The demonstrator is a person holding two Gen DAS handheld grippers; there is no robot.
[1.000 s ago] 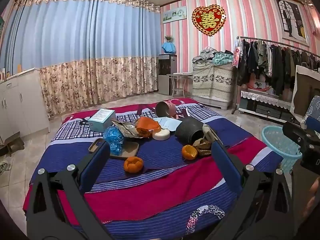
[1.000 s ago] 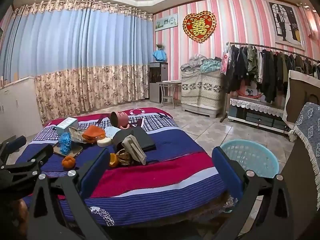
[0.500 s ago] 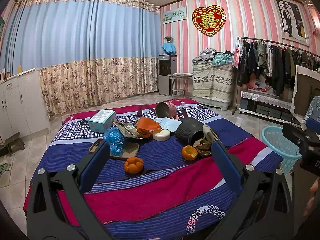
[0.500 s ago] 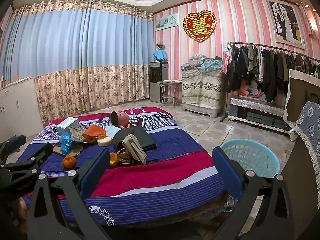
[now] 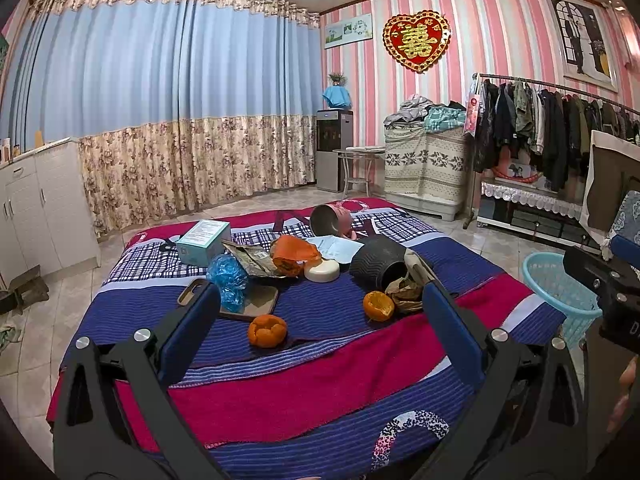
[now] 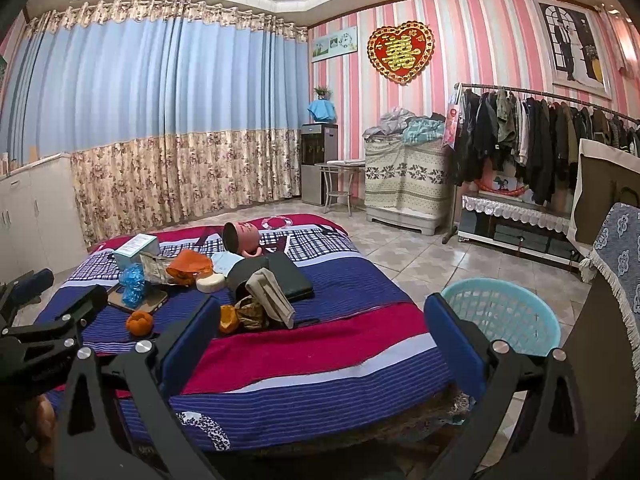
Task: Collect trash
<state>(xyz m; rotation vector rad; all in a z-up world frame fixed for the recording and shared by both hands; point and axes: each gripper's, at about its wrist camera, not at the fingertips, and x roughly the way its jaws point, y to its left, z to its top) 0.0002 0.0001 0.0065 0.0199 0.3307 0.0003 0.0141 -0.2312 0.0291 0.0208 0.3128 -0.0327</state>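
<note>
Left gripper (image 5: pixel 318 308): we hold it empty with its jaws spread wide, low in the frame, short of the clutter on the bed.
Right gripper (image 6: pixel 318 316): also empty and spread wide, aimed between the bed and the basket.
Trash: an orange peel (image 5: pixel 267 331) lies at centre frame; a second peel (image 5: pixel 378 306) sits right of it, touching a crumpled brown wrapper (image 5: pixel 406 292); a blue plastic wad (image 5: pixel 228 276) rests on a phone (image 5: pixel 256 300) left of centre.
Destination: we take the light blue basket (image 6: pixel 504 316), lower right in the right wrist view, for the bin.
Risk, wrong pick: phone, round white tin (image 5: pixel 322 271) and teal box (image 5: pixel 204 236) sit among the trash; a loose closure on the wad could drag the phone.
Risk, soft bed: the striped blanket (image 5: pixel 304 384) could bunch into our jaws under a peel.
View difference: the right view shows the basket's whole rim and a dark flat case (image 6: pixel 288 276); the left shows only a basket edge but both peels unobstructed.
</note>
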